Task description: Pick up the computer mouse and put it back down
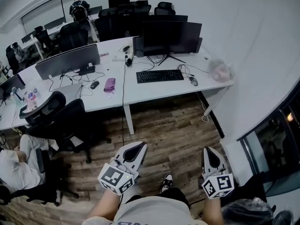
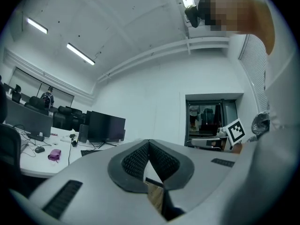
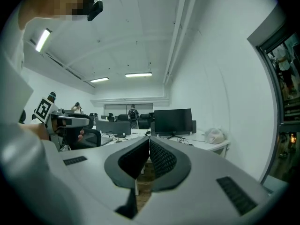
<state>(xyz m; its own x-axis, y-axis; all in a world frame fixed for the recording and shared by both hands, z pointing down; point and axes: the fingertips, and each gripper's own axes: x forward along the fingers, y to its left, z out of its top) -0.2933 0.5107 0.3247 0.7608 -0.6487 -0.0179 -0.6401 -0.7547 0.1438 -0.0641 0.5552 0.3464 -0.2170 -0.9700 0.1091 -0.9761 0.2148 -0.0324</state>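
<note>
A grey computer mouse point(image 1: 193, 81) lies on the white desk point(image 1: 140, 90), right of a black keyboard point(image 1: 160, 75) and in front of a dark monitor point(image 1: 171, 37). A second, dark mouse point(image 1: 94, 84) rests on the neighbouring desk, close to a pink cloth point(image 1: 109, 85). Both grippers hang over the wooden floor, well short of the desk. My left gripper point(image 1: 139, 145) is shut with nothing in it, its tips meeting in the left gripper view point(image 2: 149, 142). My right gripper point(image 1: 208, 150) is likewise shut and empty point(image 3: 149, 138). Both point level toward the desk.
A black office chair point(image 1: 56, 114) stands at the left desk, where a seated person point(image 1: 16, 161) is partly in view. A plastic bag point(image 1: 219, 70) sits on the desk's right end. The white wall point(image 1: 253, 55) runs along the right. Cables point(image 1: 185, 69) trail near the mouse.
</note>
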